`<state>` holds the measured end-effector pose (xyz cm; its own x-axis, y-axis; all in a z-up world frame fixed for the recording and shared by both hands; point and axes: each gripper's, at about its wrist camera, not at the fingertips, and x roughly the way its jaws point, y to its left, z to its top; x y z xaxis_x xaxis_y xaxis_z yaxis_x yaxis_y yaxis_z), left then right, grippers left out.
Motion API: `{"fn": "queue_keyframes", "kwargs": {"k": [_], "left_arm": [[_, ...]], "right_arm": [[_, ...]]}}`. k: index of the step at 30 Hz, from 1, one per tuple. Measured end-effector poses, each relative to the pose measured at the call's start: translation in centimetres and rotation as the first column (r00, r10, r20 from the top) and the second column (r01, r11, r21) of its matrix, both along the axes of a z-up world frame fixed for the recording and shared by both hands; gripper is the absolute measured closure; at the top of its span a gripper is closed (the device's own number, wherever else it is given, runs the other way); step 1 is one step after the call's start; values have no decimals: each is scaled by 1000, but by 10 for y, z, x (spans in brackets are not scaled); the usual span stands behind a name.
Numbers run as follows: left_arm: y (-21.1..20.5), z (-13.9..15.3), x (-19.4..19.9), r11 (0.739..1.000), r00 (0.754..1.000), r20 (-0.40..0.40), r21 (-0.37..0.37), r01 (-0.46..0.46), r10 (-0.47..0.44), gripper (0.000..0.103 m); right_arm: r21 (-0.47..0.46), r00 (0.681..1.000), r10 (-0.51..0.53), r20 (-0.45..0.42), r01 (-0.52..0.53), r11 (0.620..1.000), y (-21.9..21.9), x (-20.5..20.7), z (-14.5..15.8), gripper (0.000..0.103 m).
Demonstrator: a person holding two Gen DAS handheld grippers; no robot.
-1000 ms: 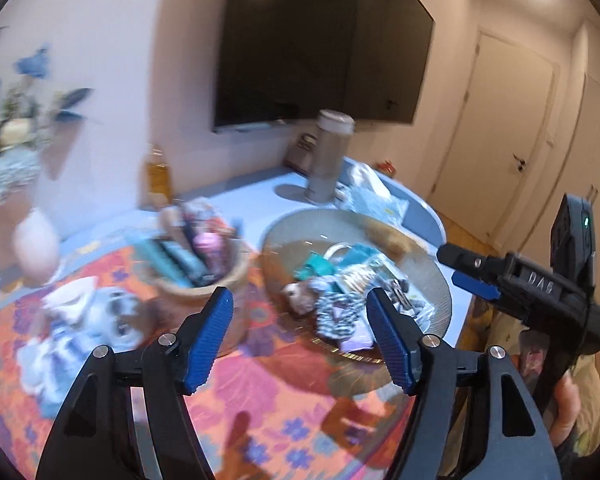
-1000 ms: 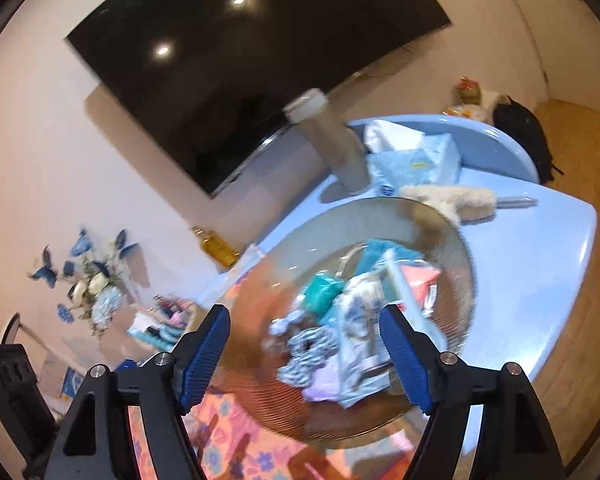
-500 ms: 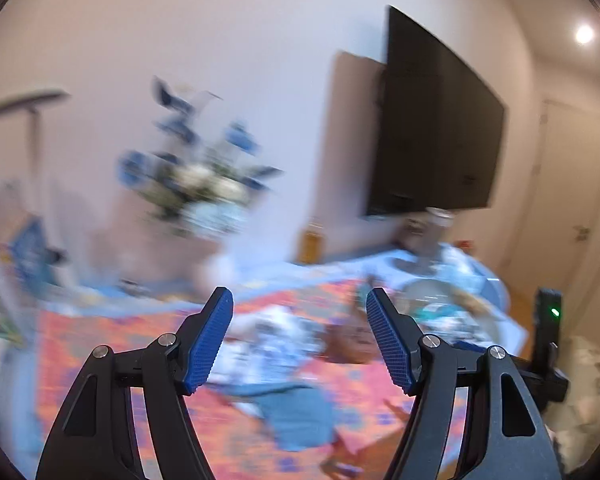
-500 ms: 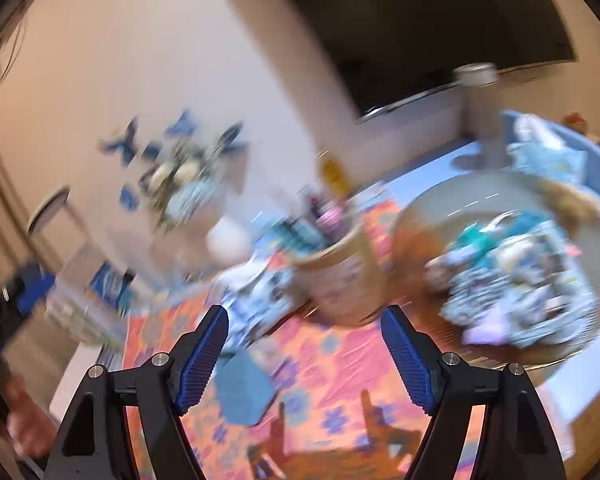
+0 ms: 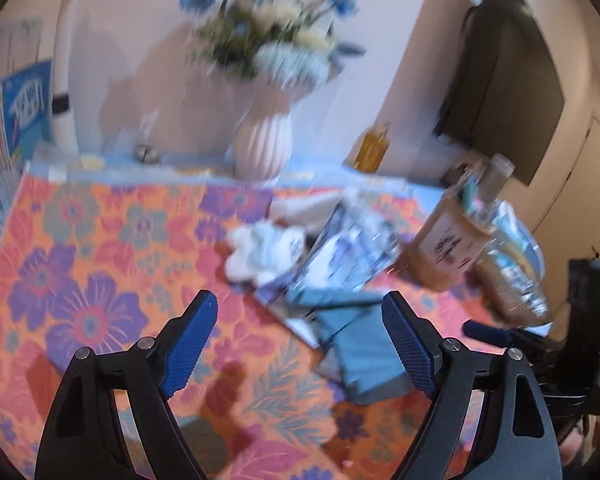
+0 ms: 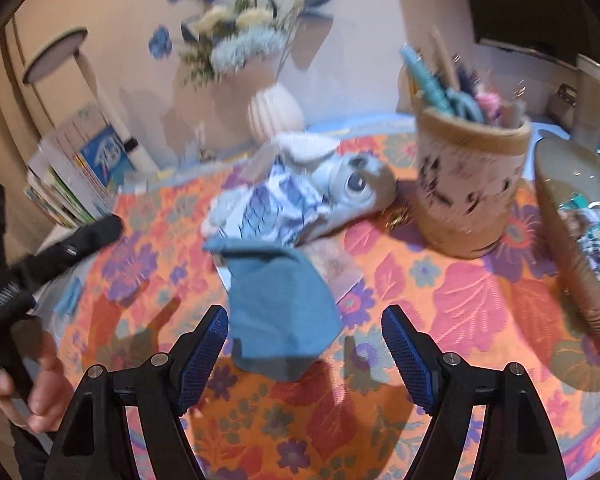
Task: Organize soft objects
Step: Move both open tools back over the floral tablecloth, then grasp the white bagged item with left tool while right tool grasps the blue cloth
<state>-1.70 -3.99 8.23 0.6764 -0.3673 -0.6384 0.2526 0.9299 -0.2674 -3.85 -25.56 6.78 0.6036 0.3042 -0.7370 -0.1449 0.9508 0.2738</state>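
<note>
Floral tablecloth (image 6: 460, 300) now fills view, bowl (image 6: 572, 240) shifted aside, blue cloth (image 6: 280, 300) ahead, left tongs (image 5: 300, 344) opening empty, right tongs (image 6: 304, 352) wide, empty.

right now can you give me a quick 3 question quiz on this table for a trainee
1. True or false: the right gripper is shut on the blue cloth.
2. Multiple choice: what does the blue cloth partly rest on? A) a glass bowl B) a blue-and-white patterned pack C) the white vase
3. Fill in: the tan cup with the scissors stands between the soft pile and the ____.

Key
1. False: its jaws stand open, nothing between the pads.
2. B
3. Wide bowl
</note>
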Motion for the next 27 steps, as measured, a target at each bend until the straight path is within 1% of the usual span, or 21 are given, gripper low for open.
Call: {"fn": "queue_keyframes", "kwargs": {"k": [3, 4, 8, 9, 10, 11, 12, 13, 15, 17, 19, 20, 22, 24, 25, 27], "left_arm": [[-2, -24, 8, 999, 1000, -18, 45, -9, 10, 20], [-2, -30, 10, 999, 1000, -23, 46, -10, 11, 20], [8, -51, 16, 1000, 998, -54, 2, -8, 8, 20], [12, -57, 19, 1000, 997, -80, -12, -13, 12, 20], [16, -60, 24, 999, 994, -113, -41, -14, 9, 20], [21, -61, 27, 997, 992, -124, -78, -11, 1, 20], [29, -60, 28, 991, 994, -113, -130, -12, -3, 20], [36, -60, 29, 986, 994, -112, -164, -21, 2, 20], [44, -64, 31, 975, 991, -132, -218, -40, 11, 20], [49, -67, 32, 968, 989, -148, -241, -65, 29, 20], [48, -64, 29, 970, 991, -128, -233, -69, 40, 20], [46, -63, 27, 974, 992, -118, -218, -66, 41, 20], [40, -61, 26, 981, 994, -107, -186, -56, 37, 20], [35, -60, 26, 987, 995, -95, -155, -44, 29, 20], [34, -59, 26, 989, 996, -88, -143, -42, 30, 20], [33, -58, 25, 990, 996, -82, -137, -40, 29, 20]], "right_arm": [[-19, 1000, 10, -29, -11, 1000, 8, 9, -15, 25], [-22, 999, 14, -32, -14, 1000, 10, 12, -20, 25], [-1, 1000, 18, -19, -18, 1000, 15, 22, -27, 25], [-8, 1000, 23, -13, -23, 1000, 17, 25, -26, 25], [-28, 1000, 28, -1, -28, 999, 20, 29, -24, 25], [-44, 999, 32, 9, -31, 999, 24, 31, -22, 25], [-69, 999, 38, 26, -36, 997, 28, 35, -19, 25], [-82, 998, 43, 39, -40, 996, 30, 37, -16, 25], [-107, 996, 59, 69, -51, 993, 37, 43, -12, 25], [-119, 995, 70, 75, -61, 991, 42, 49, -13, 27], [-115, 995, 76, 61, -69, 991, 46, 58, -18, 32], [-113, 996, 76, 54, -70, 991, 48, 60, -20, 34], [-112, 996, 74, 42, -69, 991, 50, 64, -25, 36], [-121, 997, 76, 32, -72, 990, 53, 66, -30, 45], [-121, 997, 76, 31, -72, 990, 53, 67, -31, 48], [-104, 996, 77, 42, -73, 992, 51, 66, -29, 62]]}}
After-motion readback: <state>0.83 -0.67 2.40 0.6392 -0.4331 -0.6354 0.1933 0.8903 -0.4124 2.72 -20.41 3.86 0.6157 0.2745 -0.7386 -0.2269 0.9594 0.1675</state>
